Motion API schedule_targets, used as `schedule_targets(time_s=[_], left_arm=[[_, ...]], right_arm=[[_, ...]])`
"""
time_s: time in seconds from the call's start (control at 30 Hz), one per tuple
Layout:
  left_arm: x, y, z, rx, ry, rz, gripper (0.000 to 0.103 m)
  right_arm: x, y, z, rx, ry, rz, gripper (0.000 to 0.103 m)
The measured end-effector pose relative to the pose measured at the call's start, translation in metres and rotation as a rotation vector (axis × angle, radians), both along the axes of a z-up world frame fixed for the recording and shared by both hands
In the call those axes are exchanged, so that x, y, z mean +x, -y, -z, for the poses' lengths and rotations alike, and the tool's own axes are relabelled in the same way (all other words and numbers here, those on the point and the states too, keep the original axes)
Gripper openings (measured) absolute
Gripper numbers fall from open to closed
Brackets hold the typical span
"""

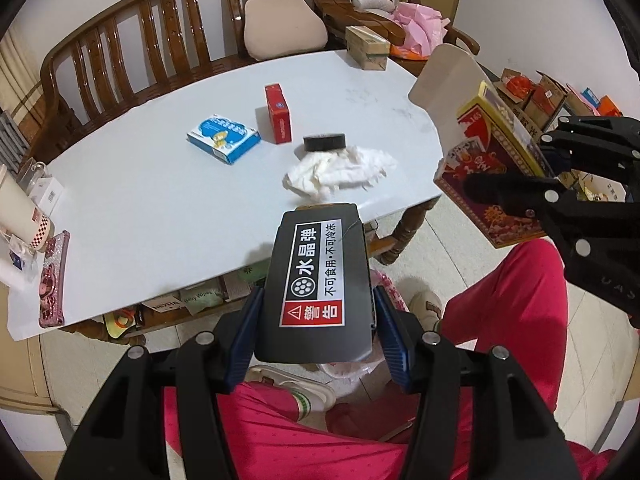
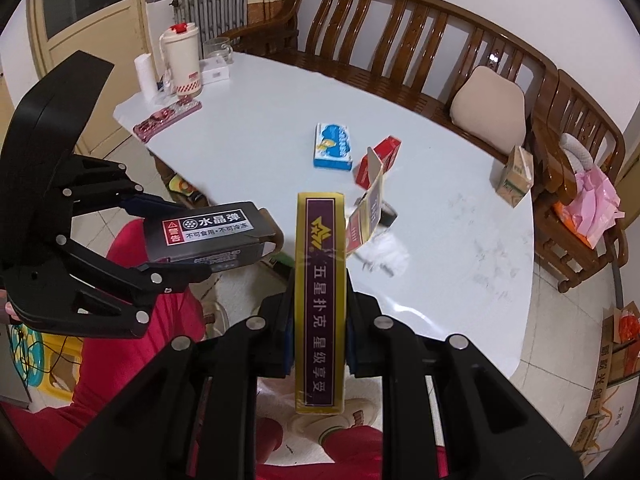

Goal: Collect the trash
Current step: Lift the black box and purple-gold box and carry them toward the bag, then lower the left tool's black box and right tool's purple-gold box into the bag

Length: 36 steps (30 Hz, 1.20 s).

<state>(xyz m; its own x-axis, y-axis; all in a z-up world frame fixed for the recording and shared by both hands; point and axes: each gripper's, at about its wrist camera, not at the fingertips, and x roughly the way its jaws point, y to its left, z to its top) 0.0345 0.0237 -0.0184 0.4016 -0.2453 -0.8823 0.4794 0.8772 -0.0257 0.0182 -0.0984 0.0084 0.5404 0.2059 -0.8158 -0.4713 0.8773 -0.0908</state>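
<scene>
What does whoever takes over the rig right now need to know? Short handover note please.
Left tool: shut on a dark grey box, held off the table's near edge.
Right tool: shut on a gold and purple card box, its flap open.
Still on the white table: crumpled tissue, black round piece, red box, blue box, carton at the far end.
Done: two boxes picked up. Left: drop both, collect the rest. No bin is clearly visible.
</scene>
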Motion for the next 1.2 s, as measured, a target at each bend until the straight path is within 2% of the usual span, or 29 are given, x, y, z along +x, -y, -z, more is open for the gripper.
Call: schedule_targets(time_s=[0.47, 0.7, 1.2], left_arm=[[-0.023, 0.011, 0.043, 0.003, -0.049, 0.044, 0.053], [-0.027, 0.017, 0.068, -0.010, -0.099, 0.063, 0.053], [-0.017, 0.029, 0.149, -0.024, -0.278, 0.072, 0.053]], right_arm=[[-0.020, 0.001, 0.045, 0.014, -0.068, 0.024, 0.019], [-0.023, 0.004, 0.071, 0.030, -0.110, 0.045, 0.019], [-0.014, 0.018, 0.151, 0.061, -0.224, 0.130, 0.019]])
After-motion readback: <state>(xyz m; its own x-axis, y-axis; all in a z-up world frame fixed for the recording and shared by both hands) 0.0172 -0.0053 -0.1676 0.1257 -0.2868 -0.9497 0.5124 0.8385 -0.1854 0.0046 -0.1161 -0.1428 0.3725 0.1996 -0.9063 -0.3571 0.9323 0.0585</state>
